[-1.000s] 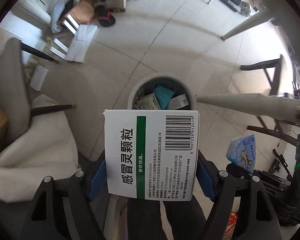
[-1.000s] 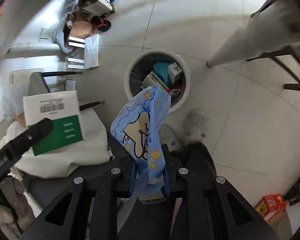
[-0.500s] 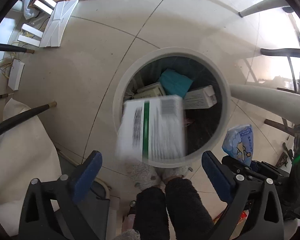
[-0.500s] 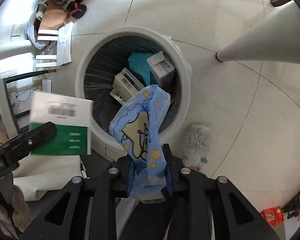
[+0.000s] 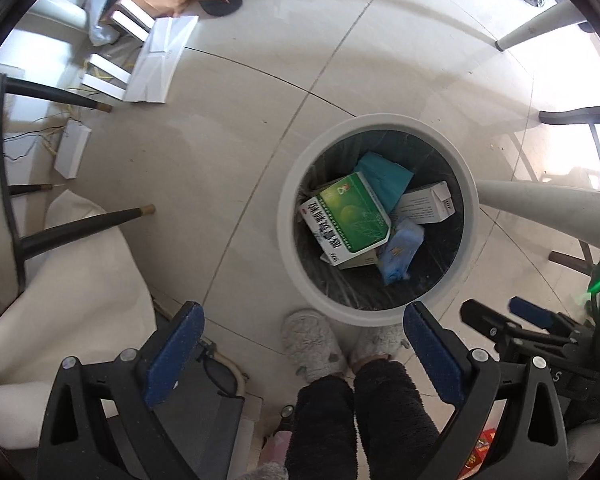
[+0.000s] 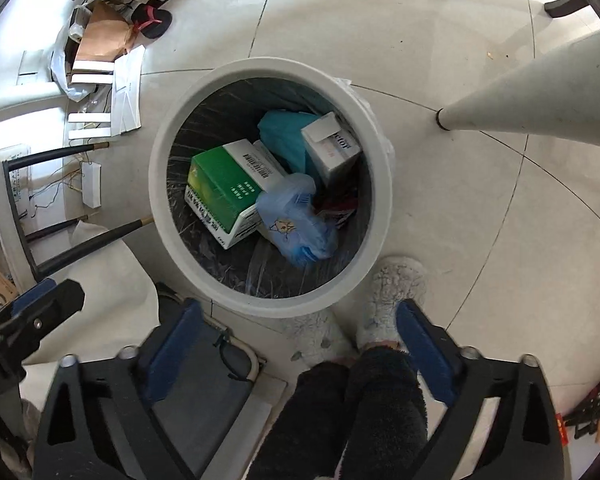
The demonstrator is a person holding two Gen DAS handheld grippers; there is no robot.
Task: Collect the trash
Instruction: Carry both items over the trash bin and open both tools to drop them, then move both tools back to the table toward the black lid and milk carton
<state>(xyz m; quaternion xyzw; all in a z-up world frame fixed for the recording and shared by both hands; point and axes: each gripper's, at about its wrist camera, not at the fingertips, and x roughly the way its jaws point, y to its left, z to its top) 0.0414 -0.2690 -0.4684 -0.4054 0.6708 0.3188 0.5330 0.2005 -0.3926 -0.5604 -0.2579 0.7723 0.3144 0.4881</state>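
Observation:
A round white trash bin (image 5: 288,216) (image 6: 160,184) stands on the tiled floor below both grippers. Inside lie a green and white medicine box (image 5: 346,216) (image 6: 224,192), a blue printed wrapper (image 5: 400,252) (image 6: 296,220), a teal item (image 5: 384,178) (image 6: 282,136) and a white carton (image 5: 426,202) (image 6: 332,152). My left gripper (image 5: 304,344) is open and empty above the bin's near rim. My right gripper (image 6: 296,336) is open and empty, also above the near rim. The right gripper shows in the left wrist view (image 5: 508,320), and the left gripper in the right wrist view (image 6: 40,312).
The person's grey slippers (image 5: 312,344) (image 6: 396,292) stand at the bin's near side. A white table leg (image 5: 540,204) (image 6: 520,108) slants at the right. Black chair legs (image 5: 80,224) (image 6: 92,240) and white cloth (image 5: 60,288) are left. Papers and boxes (image 5: 156,60) (image 6: 100,52) litter the far left.
Both grippers have opened and let go. The green and white box and the blue wrapper have fallen into the bin. Both grippers moved closer over the bin.

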